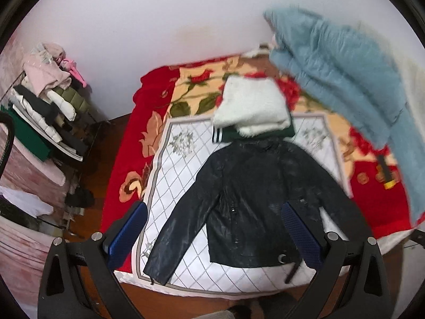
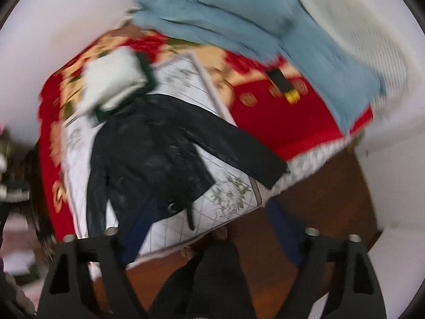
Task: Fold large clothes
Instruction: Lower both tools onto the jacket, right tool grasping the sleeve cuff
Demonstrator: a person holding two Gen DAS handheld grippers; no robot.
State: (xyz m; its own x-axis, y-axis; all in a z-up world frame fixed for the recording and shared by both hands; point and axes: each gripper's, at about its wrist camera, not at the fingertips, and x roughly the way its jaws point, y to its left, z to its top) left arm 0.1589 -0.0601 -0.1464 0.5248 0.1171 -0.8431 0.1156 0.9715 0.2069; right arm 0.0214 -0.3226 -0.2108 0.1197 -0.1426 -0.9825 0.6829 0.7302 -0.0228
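Black leather jacket (image 1: pixel 252 202) lies spread flat on the bed (image 1: pixel 164 170), sleeves out, ahead of and below both tools. The left tool (image 1: pixel 217 236) and right tool (image 2: pixel 209 231) both stand open, holding nothing. A stack of folded clothes (image 1: pixel 252 109) touches the collar, so a careless fold could likely drag it askew.

Glossy leather-look black jacket (image 1: pixel 255 202) on matt quilted cloth mat (image 1: pixel 180 164)
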